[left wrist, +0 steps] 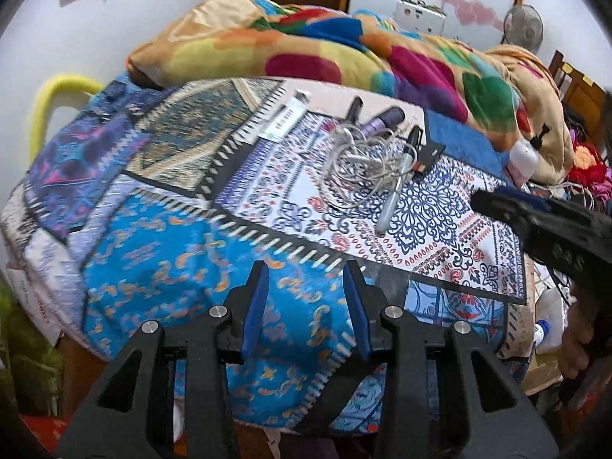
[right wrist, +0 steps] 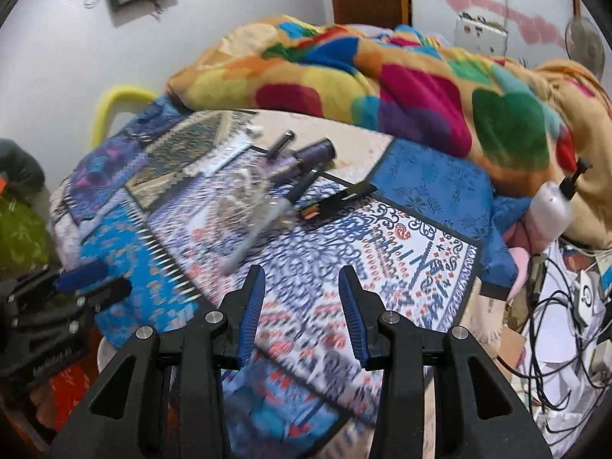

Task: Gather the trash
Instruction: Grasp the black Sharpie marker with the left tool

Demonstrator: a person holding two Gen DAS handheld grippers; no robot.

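Small items lie in a pile on the patchwork bedspread (left wrist: 160, 267): a tangled white cable (left wrist: 359, 157), a white pen (left wrist: 394, 199), a purple tube (left wrist: 382, 120), a black tube (left wrist: 354, 107), a white tube (left wrist: 285, 118) and a black packet (left wrist: 430, 155). My left gripper (left wrist: 306, 266) hangs open over the blue patch, short of the pile. My right gripper (right wrist: 301, 269) is open too, nothing between its blue pads, just short of the pen (right wrist: 260, 225) and cable (right wrist: 244, 195). Each gripper shows in the other's view: the right one (left wrist: 535, 225) at the right, the left one (right wrist: 76, 279) at the left.
A crumpled multicoloured blanket (left wrist: 344, 49) is heaped behind the items. A white pump bottle (right wrist: 550, 206) rests at the bed's right edge. Black cables and papers (right wrist: 566, 325) clutter the right side. A yellow frame (left wrist: 49, 111) stands at the bed's left corner by the wall.
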